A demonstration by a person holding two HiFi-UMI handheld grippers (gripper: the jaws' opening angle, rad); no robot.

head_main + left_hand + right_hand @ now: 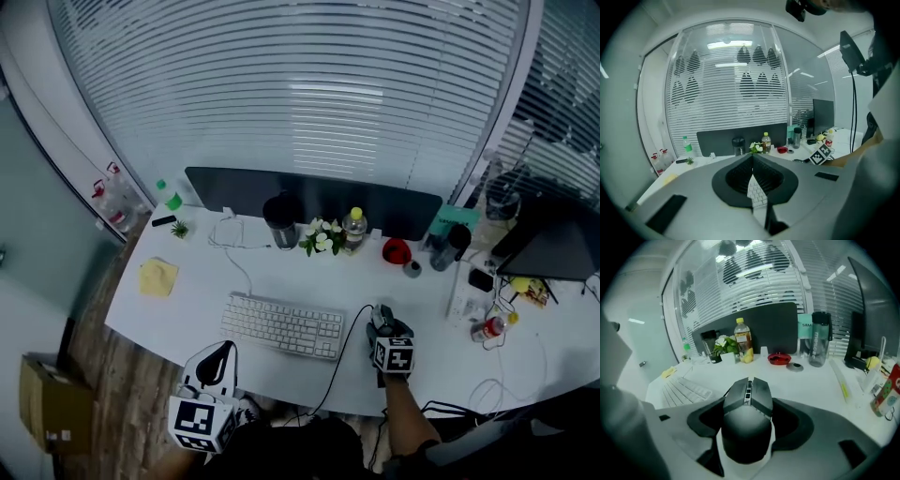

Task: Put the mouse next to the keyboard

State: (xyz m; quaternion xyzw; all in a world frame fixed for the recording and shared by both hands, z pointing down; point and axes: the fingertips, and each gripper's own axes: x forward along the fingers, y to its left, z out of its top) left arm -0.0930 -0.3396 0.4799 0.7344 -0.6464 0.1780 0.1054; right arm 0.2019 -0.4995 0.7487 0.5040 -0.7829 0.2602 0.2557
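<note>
Right gripper view: the right gripper has its jaws spread wide and clamped on the flanks of the dark mouse, whose buttons point away from the camera. In the head view the forearm rises from the lower edge and the gripper tips down at the desk, just right of the keyboard; whether the mouse touches the desk I cannot tell. The left gripper has its jaws together on nothing, and it hangs off the desk's near edge, at the keyboard's near left corner, aimed over the keys. Beyond the keyboard stand a black cup, a yellow-capped bottle of amber liquid and a red bowl, contents unclear.
</note>
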